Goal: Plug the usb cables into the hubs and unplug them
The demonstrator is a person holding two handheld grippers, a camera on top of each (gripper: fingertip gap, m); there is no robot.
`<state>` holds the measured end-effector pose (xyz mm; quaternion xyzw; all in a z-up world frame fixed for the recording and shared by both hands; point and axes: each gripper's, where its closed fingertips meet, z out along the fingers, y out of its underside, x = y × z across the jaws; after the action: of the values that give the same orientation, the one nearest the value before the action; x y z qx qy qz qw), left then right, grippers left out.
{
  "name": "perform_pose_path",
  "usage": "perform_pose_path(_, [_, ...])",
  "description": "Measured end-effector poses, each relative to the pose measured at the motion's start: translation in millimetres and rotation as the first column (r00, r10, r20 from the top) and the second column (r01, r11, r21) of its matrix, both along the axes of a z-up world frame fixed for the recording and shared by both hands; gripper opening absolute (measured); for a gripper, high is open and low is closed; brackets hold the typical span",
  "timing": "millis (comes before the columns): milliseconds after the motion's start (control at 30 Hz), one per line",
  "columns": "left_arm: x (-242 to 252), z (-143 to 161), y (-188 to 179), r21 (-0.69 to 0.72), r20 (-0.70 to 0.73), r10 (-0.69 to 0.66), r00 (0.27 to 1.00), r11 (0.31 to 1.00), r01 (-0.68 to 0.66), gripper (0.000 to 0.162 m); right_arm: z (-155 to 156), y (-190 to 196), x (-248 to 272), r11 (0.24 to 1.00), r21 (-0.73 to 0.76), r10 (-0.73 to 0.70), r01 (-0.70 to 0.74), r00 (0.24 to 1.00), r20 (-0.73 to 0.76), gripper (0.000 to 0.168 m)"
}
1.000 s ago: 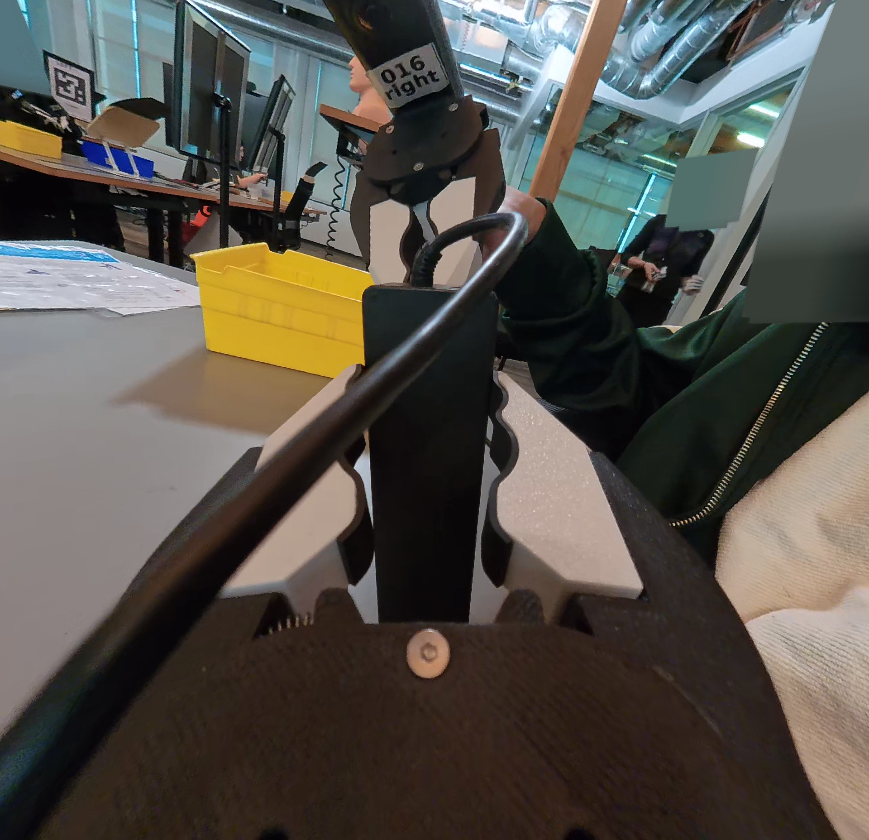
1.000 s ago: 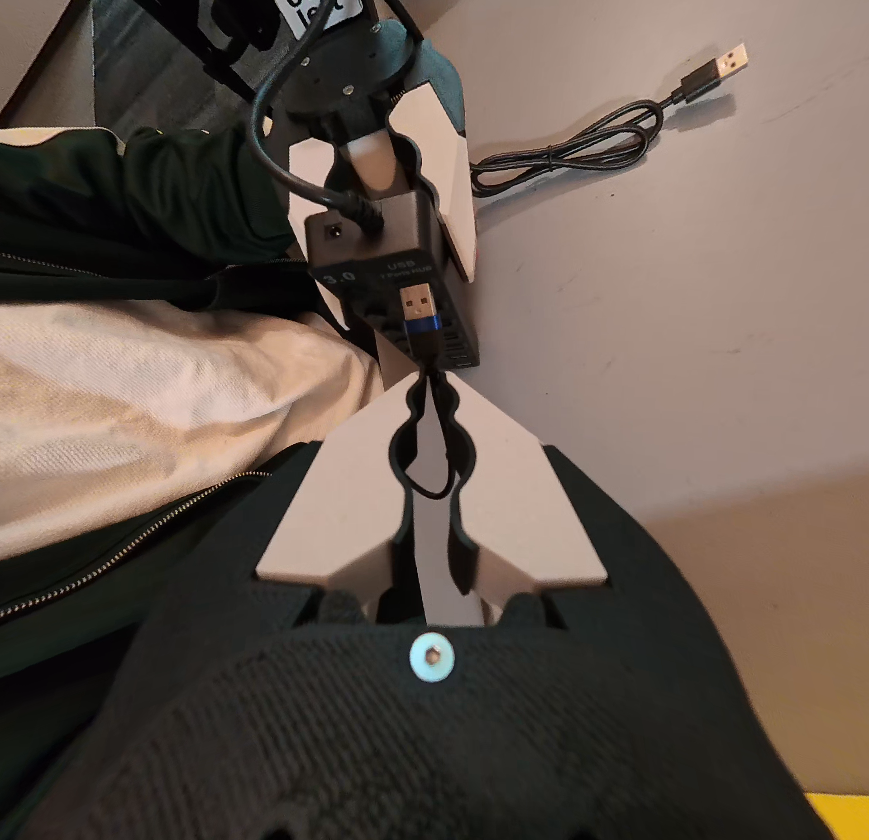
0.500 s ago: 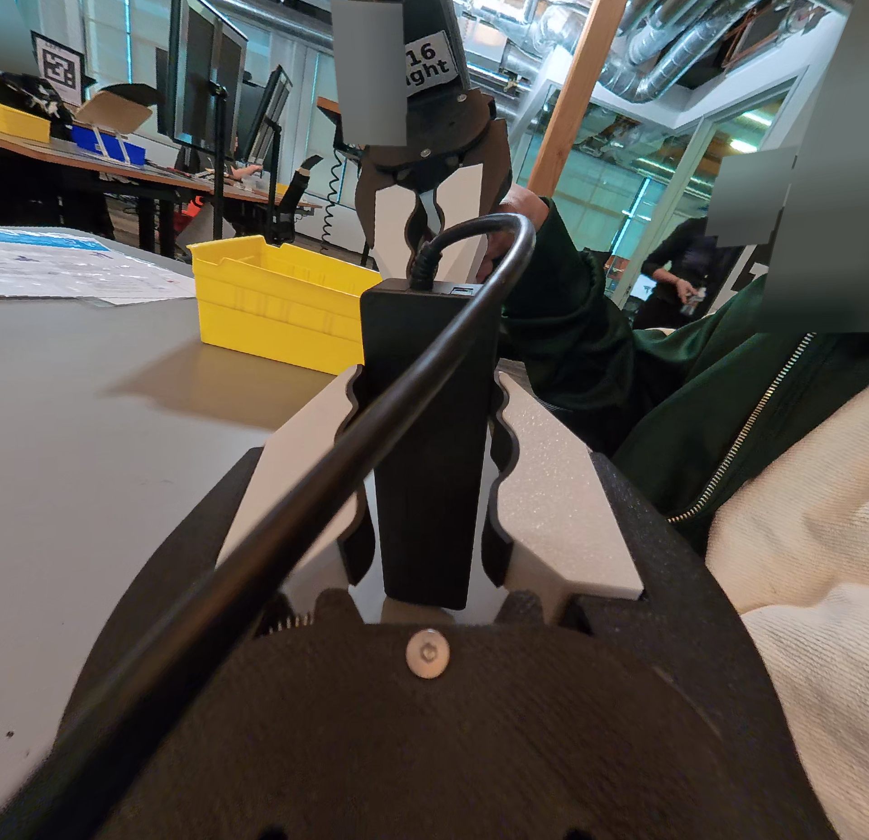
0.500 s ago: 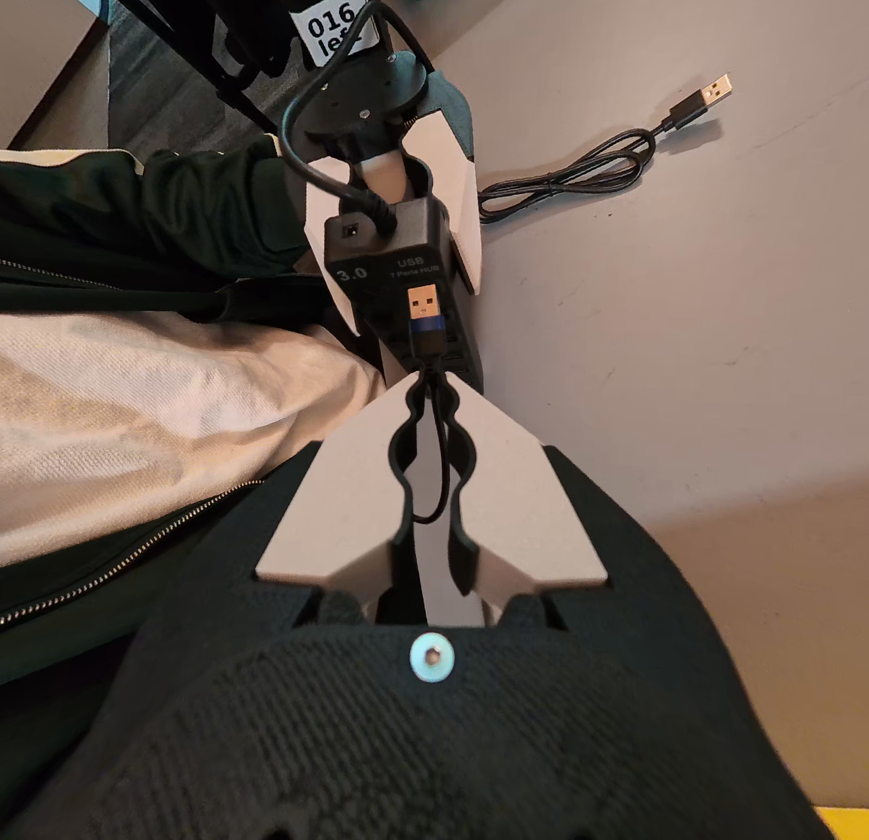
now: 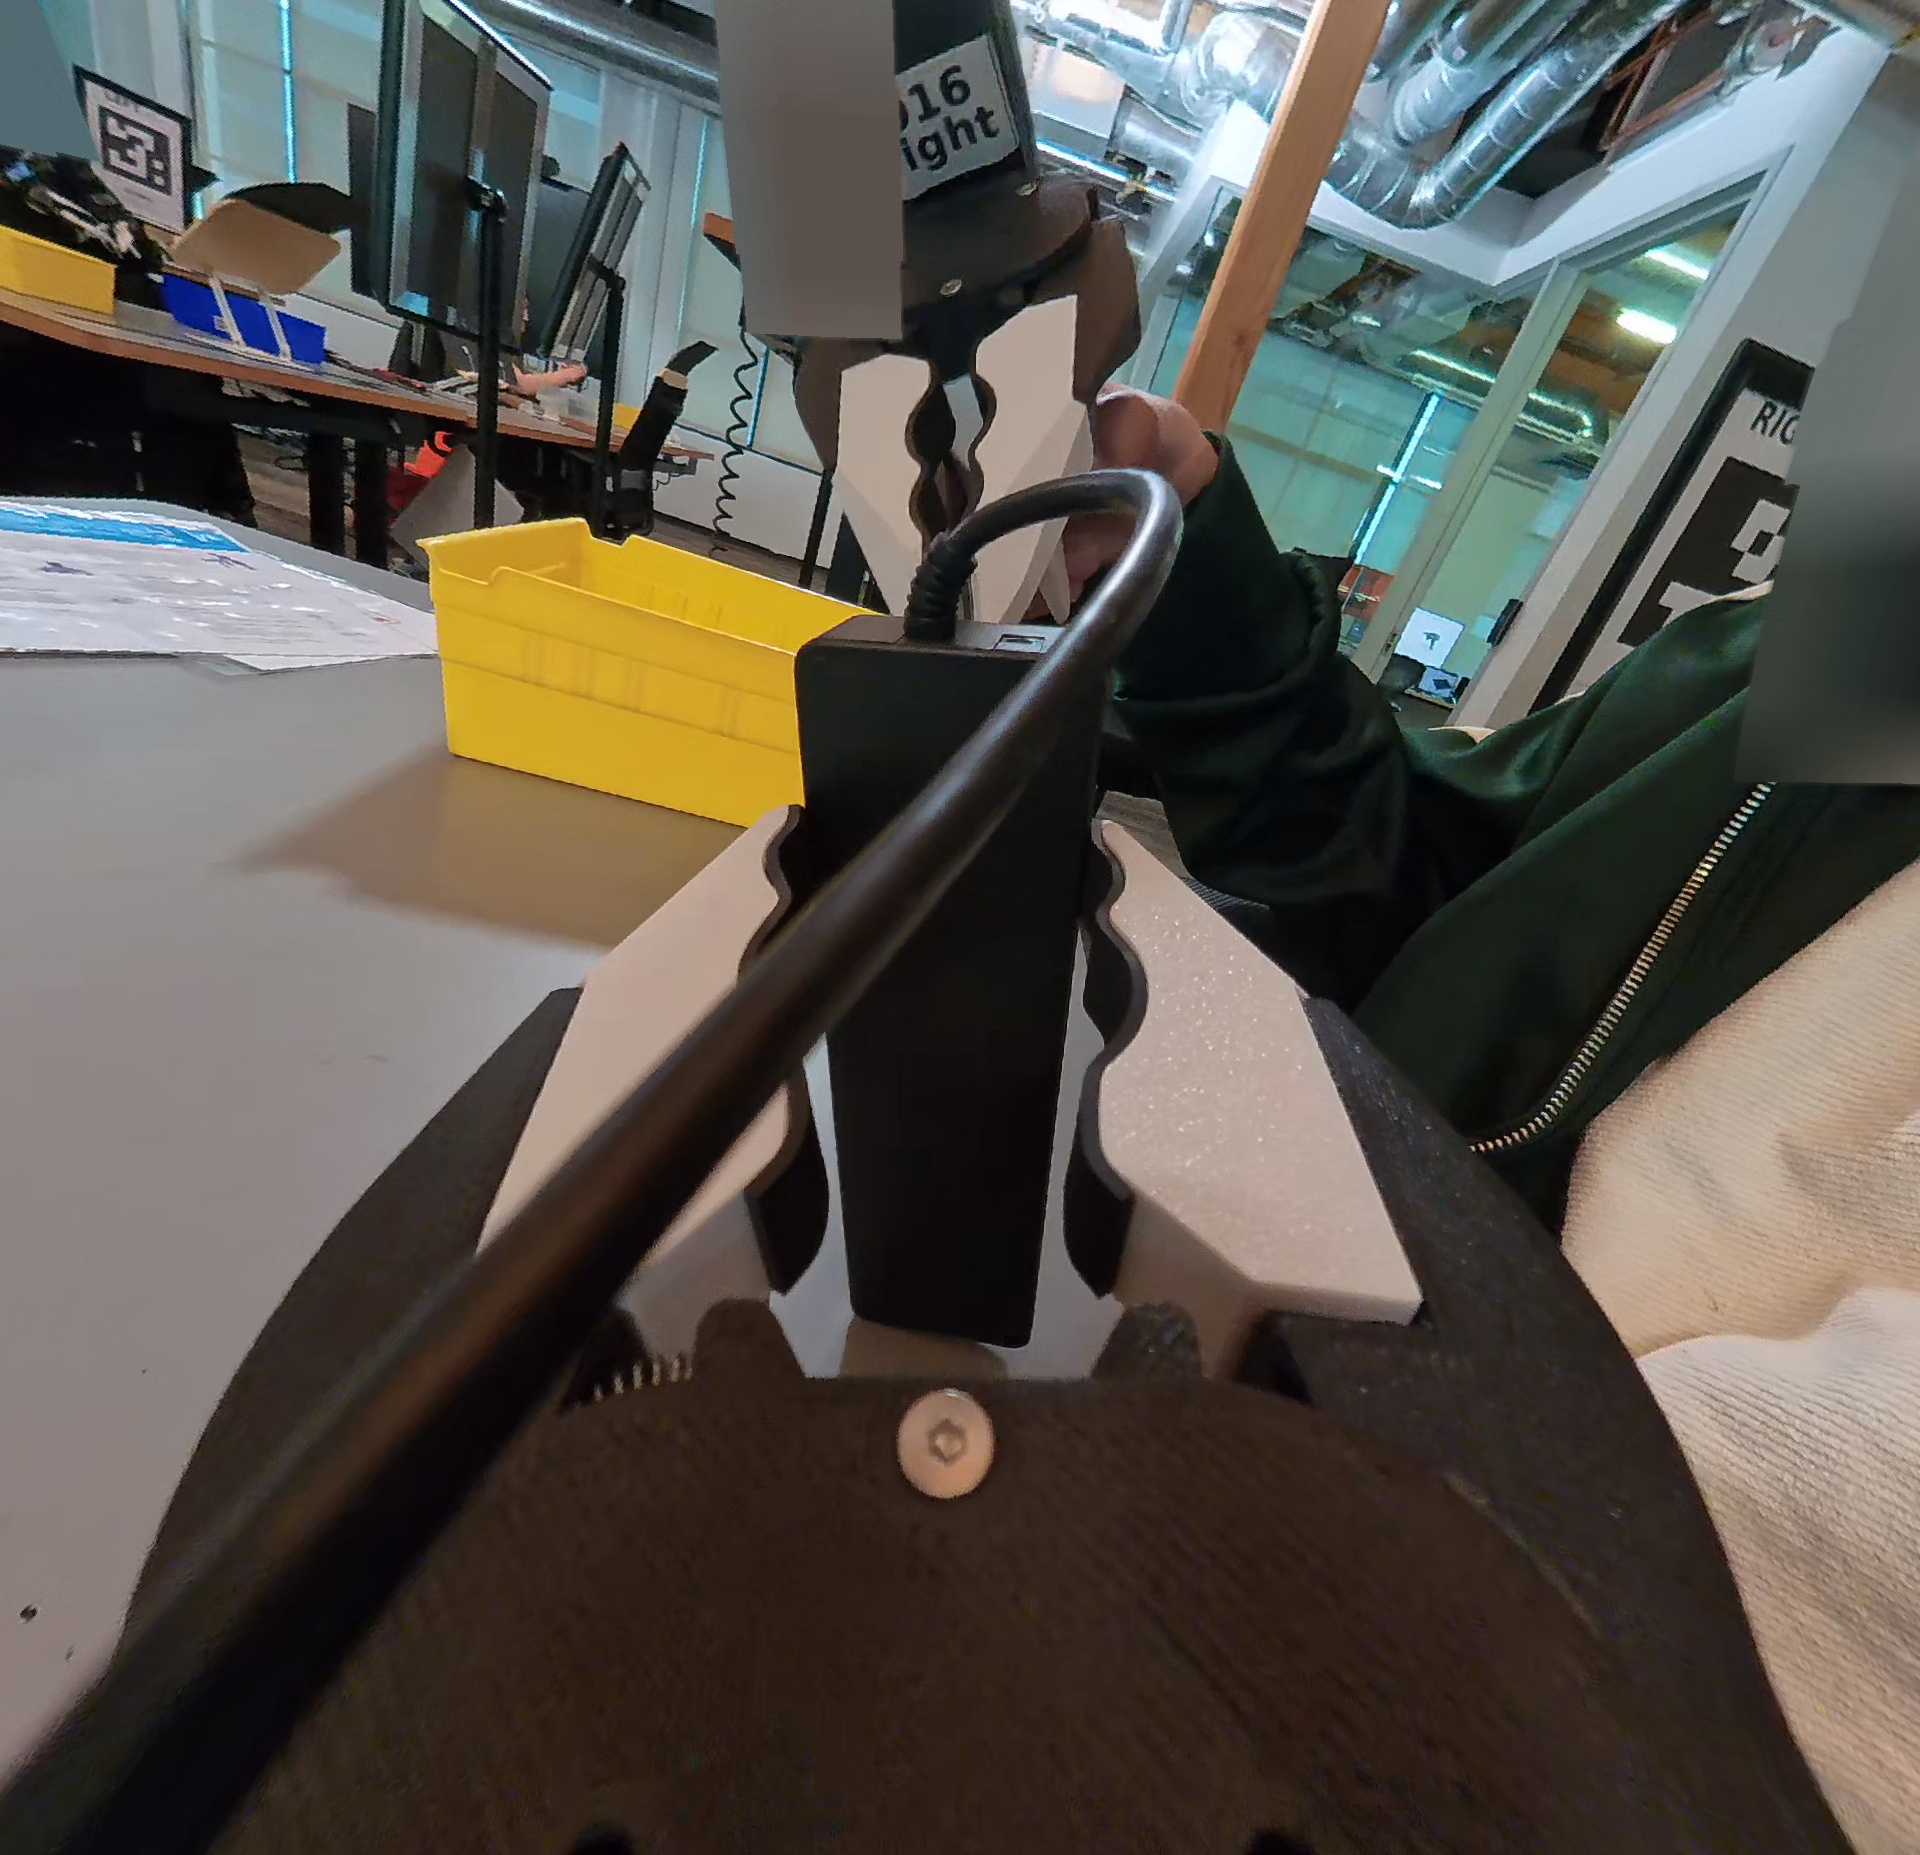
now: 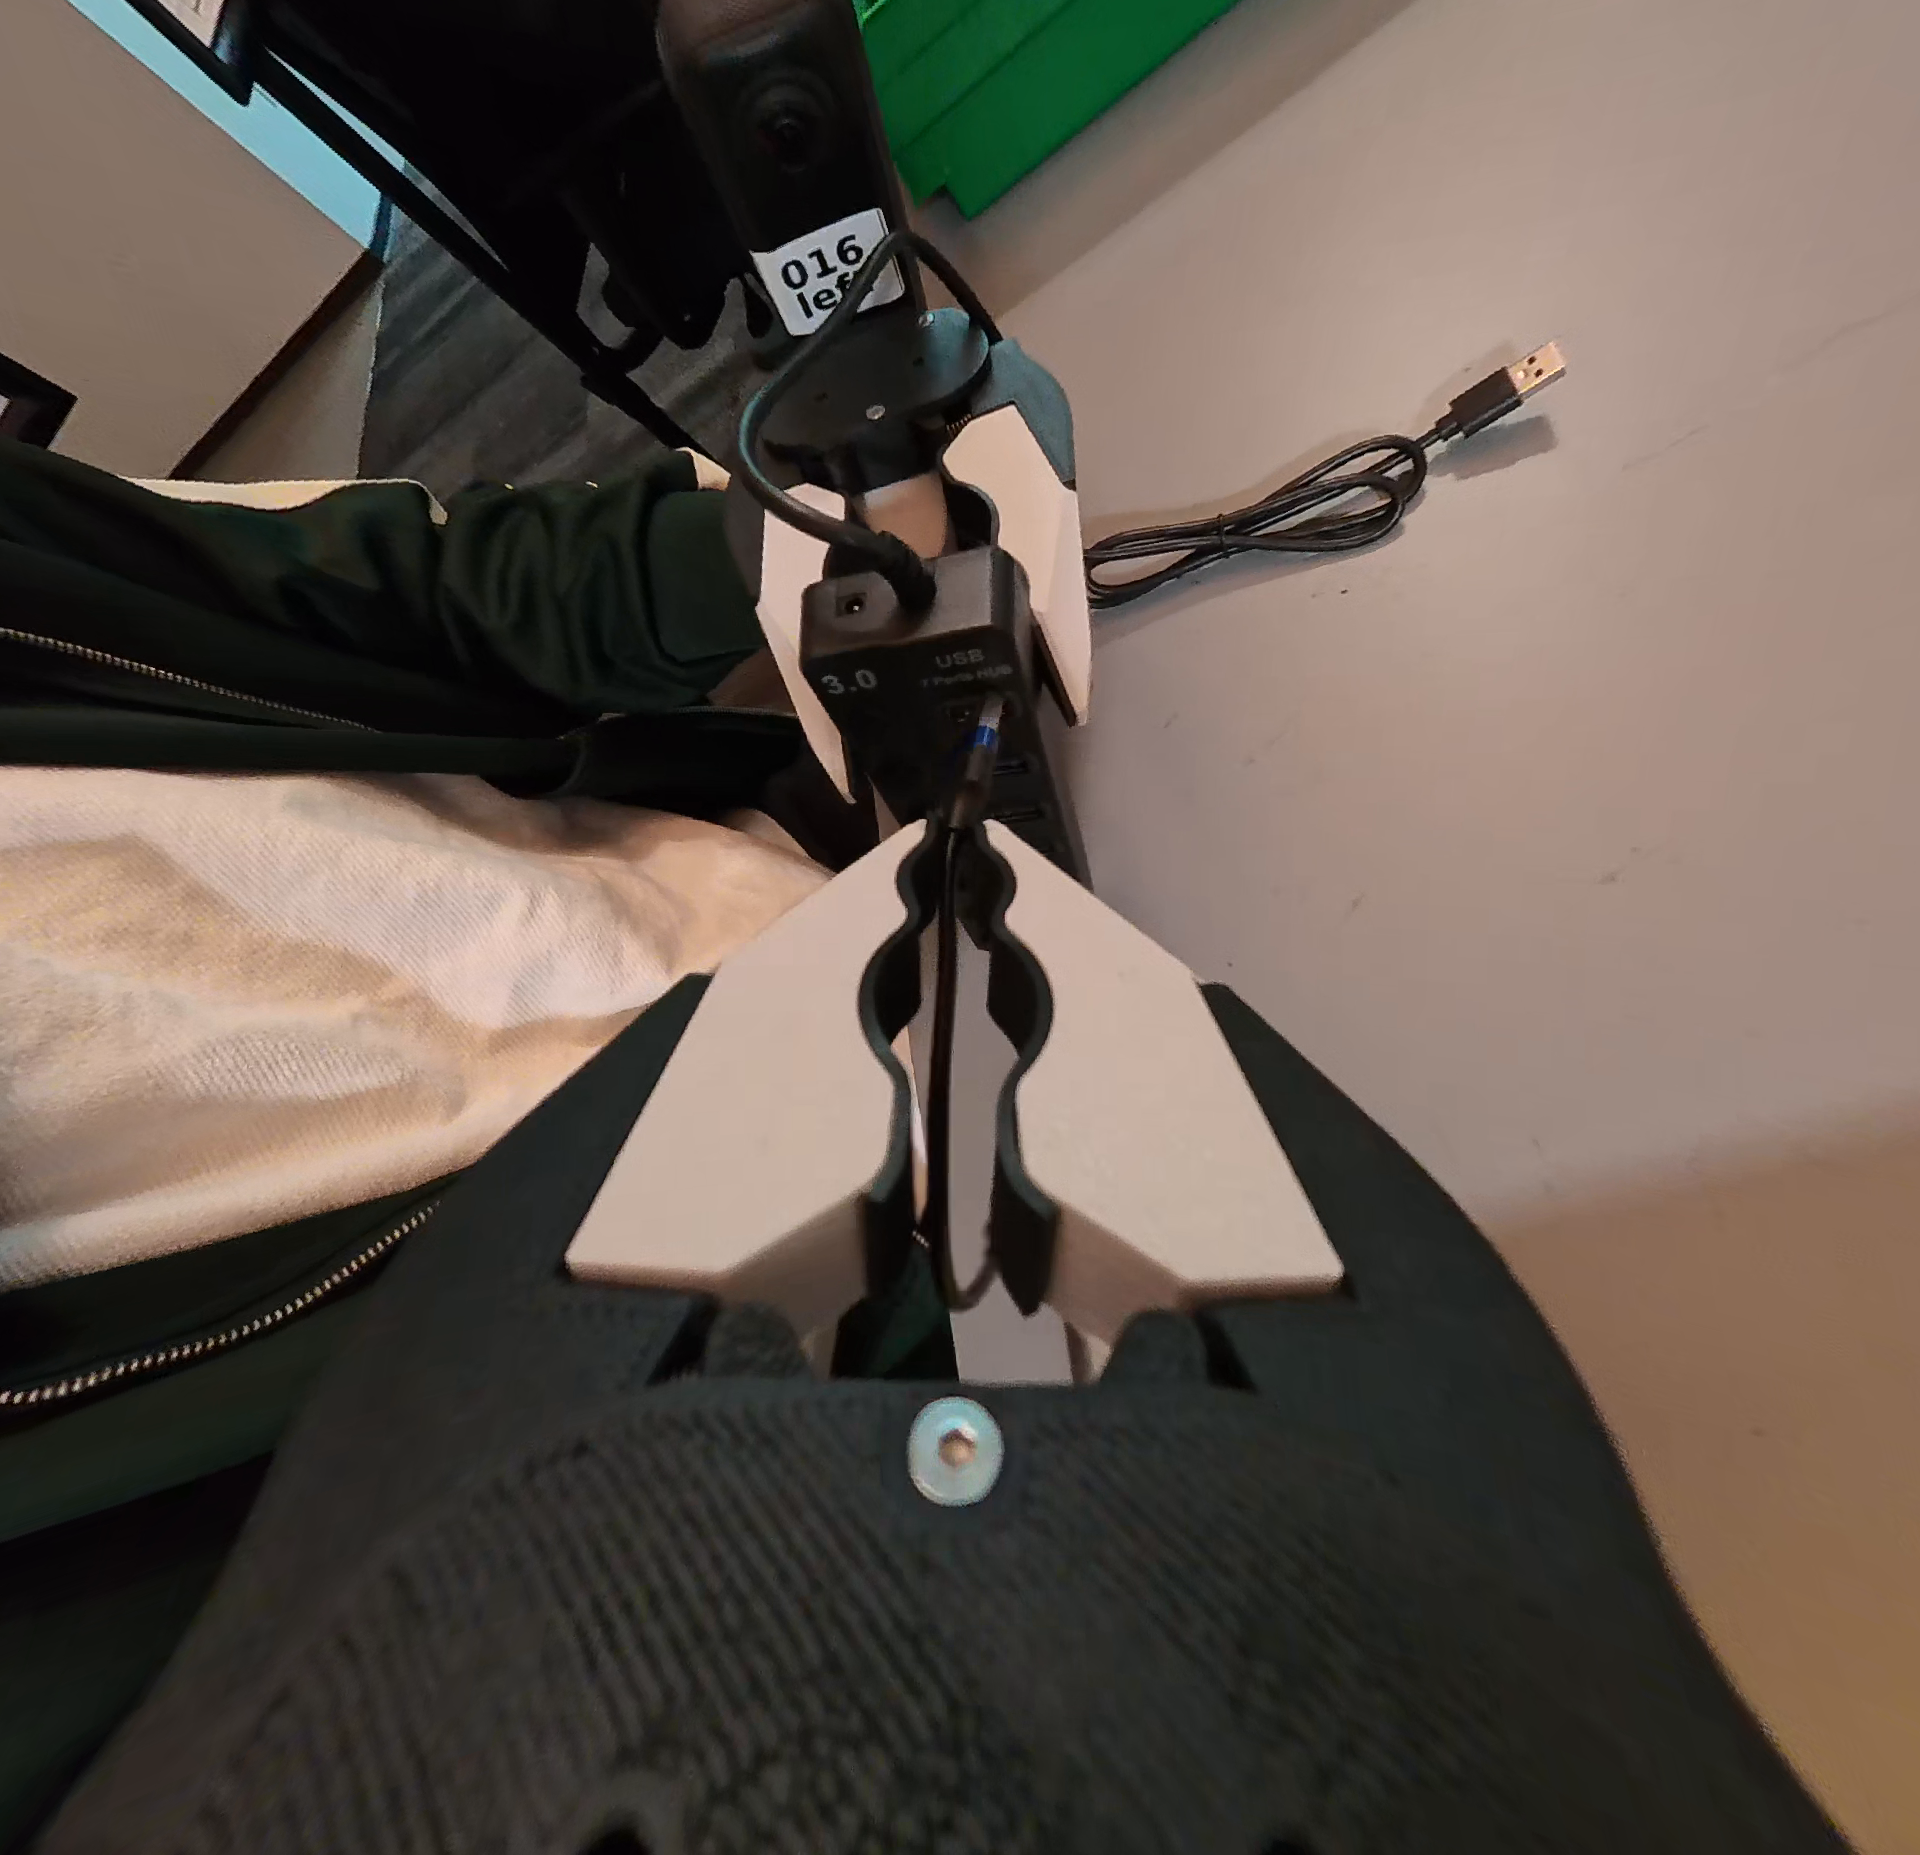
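Note:
My left gripper (image 5: 940, 829) is shut on a black USB hub (image 5: 945, 974) and holds it above the grey table (image 5: 260, 974). The hub's thick own cable (image 5: 727, 1016) arcs from its far end back past the camera. My right gripper (image 6: 951, 834) is shut on a thin black USB cable (image 6: 940, 1026). That cable's blue-marked plug (image 6: 982, 740) meets a port near the labelled end of the hub (image 6: 914, 642). How far in it is cannot be told. In the left wrist view the right gripper (image 5: 966, 558) points down at the hub's far end.
A second black USB cable (image 6: 1299, 517) lies coiled on the table (image 6: 1507, 870), its plug (image 6: 1527, 392) free. A green bin (image 6: 1039, 60) stands beyond it. A yellow bin (image 5: 623, 662) and papers (image 5: 156, 600) sit on the table. A person's green sleeve (image 5: 1247, 745) is close.
The plug has gone from lying flat over the hub's face to pointing into a port near the labelled end. The hub has tilted a little, and both grippers keep their hold.

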<state>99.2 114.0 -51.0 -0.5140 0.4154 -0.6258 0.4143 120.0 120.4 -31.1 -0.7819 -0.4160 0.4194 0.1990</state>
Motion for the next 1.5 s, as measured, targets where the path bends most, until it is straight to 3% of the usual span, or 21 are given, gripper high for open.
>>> perform_pose_path(600, [-14,9,30,-0.092,0.079,0.125,0.989,0.989,-0.118,0.050,-6,18,-14,0.985,-0.174,-0.056,0.012,0.966,-0.251,0.004])
perform_pose_path(733, [-21,-2,57,-0.146,0.025,0.252,0.968,0.958,-0.246,0.049,-29,34,-8,0.982,-0.153,-0.137,0.109,0.972,-0.191,0.004])
perform_pose_path(900, [-31,-3,70,-0.195,0.021,0.303,0.953,0.936,-0.294,0.049,-63,54,-10,0.943,-0.237,-0.291,0.234,0.925,-0.243,0.004])
perform_pose_path(1000, [-34,-5,75,-0.219,0.018,0.320,0.947,0.926,-0.308,0.049,-96,63,-7,0.913,-0.258,-0.370,0.316,0.908,-0.195,0.004])
perform_pose_path(1167, [-43,-8,86,-0.288,0.020,0.357,0.934,0.897,-0.336,0.049,-125,73,6,0.908,-0.136,-0.410,0.395,0.905,-0.113,0.005])
perform_pose_path(1200, [-45,-9,89,-0.304,0.020,0.362,0.932,0.890,-0.340,0.049,-124,77,8,0.910,-0.092,-0.414,0.405,0.902,-0.121,0.010])
perform_pose_path(1267, [-48,-11,93,-0.333,0.020,0.374,0.927,0.877,-0.347,0.049,-119,84,12,0.896,-0.011,-0.441,0.444,0.886,-0.142,0.036])
perform_pose_path(1333, [-50,-11,95,-0.348,0.021,0.383,0.924,0.869,-0.352,0.049,-113,86,11,0.883,0.054,-0.454,0.467,0.877,-0.159,0.044])
perform_pose_path(1500, [-54,-10,96,-0.376,0.039,0.378,0.925,0.864,-0.337,0.049,-132,79,10,0.863,0.349,-0.403,0.365,0.914,0.040,0.046])
